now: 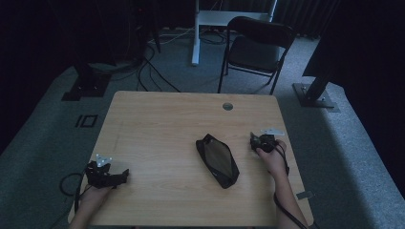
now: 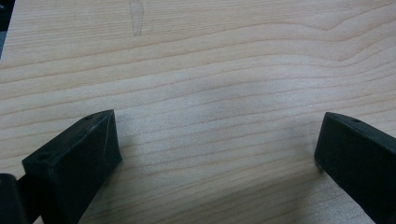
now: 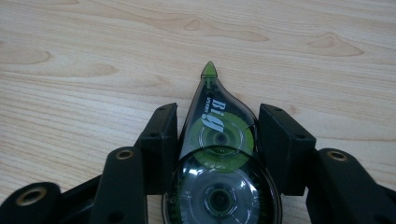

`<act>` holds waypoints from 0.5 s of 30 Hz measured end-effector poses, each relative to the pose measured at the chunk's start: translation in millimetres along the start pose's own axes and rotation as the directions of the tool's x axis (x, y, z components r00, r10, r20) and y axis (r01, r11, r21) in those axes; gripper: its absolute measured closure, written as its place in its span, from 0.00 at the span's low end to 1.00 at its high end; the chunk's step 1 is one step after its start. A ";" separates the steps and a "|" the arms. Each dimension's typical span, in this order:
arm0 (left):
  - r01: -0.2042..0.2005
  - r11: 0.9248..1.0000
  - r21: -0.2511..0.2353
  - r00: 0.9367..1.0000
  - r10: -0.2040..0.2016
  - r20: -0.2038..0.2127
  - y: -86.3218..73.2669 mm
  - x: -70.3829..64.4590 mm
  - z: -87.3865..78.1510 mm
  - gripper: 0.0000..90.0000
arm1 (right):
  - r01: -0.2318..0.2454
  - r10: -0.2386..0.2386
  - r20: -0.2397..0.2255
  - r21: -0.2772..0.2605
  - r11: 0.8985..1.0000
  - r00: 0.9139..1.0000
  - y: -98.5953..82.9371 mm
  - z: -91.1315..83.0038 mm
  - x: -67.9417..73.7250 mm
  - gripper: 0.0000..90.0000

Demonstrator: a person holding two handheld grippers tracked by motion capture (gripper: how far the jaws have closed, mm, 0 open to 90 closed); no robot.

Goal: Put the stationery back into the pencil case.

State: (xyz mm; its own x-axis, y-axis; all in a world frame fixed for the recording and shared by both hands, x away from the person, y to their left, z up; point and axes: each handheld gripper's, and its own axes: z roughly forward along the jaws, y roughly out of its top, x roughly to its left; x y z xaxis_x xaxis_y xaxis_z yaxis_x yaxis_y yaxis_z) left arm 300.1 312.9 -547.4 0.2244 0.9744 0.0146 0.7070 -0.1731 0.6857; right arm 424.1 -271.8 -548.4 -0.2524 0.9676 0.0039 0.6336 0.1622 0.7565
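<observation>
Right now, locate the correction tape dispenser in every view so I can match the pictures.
High view: a dark speck in the right tongs, right of the black pouch.
Left gripper view: not in it.
Right gripper view: the correction tape dispenser sits bottom centre, clamped.
Shared landmark: the wooden table.

A dim room is lying around the pale wooden surface (image 1: 157,124), whose far edge is carrying a small round grommet (image 1: 228,106). Grey carpet (image 1: 43,138) is covering the floor. Beyond the surface a black folding chair (image 1: 258,47) is standing, and behind it a white desk leg (image 1: 196,33) is rising — cables (image 1: 153,71) are trailing nearby. Dark stands with flat bases (image 1: 83,88) are flanking both sides — blackness is swallowing the walls.
</observation>
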 end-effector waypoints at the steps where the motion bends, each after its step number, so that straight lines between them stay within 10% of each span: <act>1: 0.000 1.000 0.000 1.000 0.000 0.000 0.0 0.0 0.0 0.00 | -0.007 0.007 -0.004 0.005 1.000 1.000 0.9 -0.1 -0.6 0.55; 15: 0.000 1.000 0.000 1.000 0.000 0.000 0.0 0.0 0.0 0.00 | -0.016 0.016 -0.016 -0.016 1.000 1.000 10.9 -12.6 -2.5 0.56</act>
State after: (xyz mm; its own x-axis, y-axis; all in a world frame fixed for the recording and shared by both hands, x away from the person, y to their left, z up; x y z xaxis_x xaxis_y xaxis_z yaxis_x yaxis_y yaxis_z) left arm 300.1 312.9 -547.4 0.2242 0.9744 0.0146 0.7069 -0.1729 0.6858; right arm 422.4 -274.9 -531.9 -0.2542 0.9668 0.0266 0.6255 0.1433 0.7670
